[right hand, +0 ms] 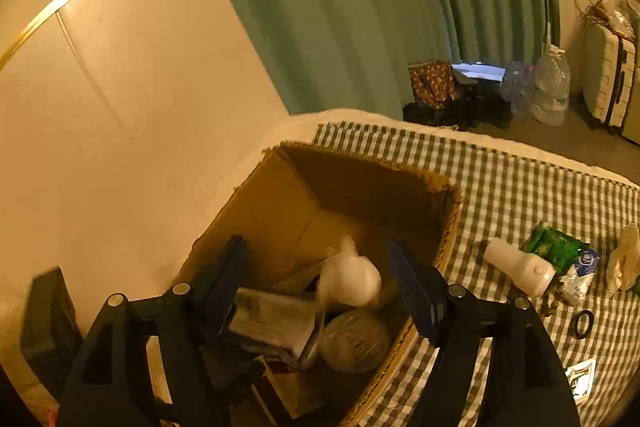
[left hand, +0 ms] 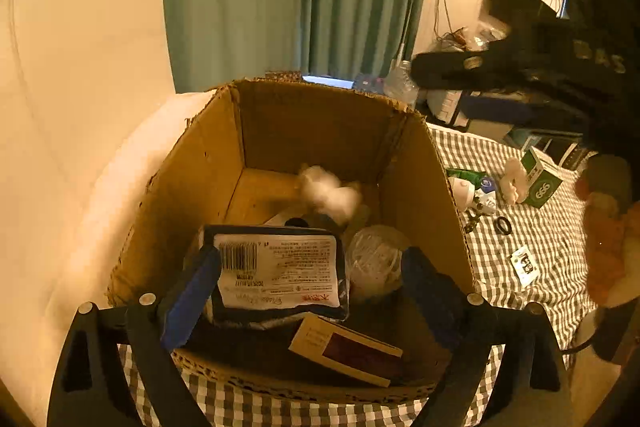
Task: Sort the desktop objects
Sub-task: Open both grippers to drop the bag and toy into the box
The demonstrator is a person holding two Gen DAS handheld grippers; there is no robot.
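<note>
An open cardboard box [left hand: 420,163] stands on the checked cloth [left hand: 540,239]. My left gripper [left hand: 310,293] hangs open over its near end, above a black packet with a white label [left hand: 276,271], a clear round wrapped thing [left hand: 374,259] and a small tan box [left hand: 344,347]. A blurred white fluffy thing [left hand: 330,193] is in mid box, free of the fingers. In the right wrist view, my right gripper [right hand: 322,285] is open over the box [right hand: 280,195]. A blurred white bulb-shaped thing [right hand: 348,279] sits between its fingers, touching neither pad.
On the cloth right of the box lie a white bottle [right hand: 520,271], a green packet [right hand: 554,247], a black ring [right hand: 584,323], a card [right hand: 580,379] and a green carton [left hand: 542,179]. A dark shape [left hand: 500,67] reaches in above the box's far right corner. A wall stands at the left.
</note>
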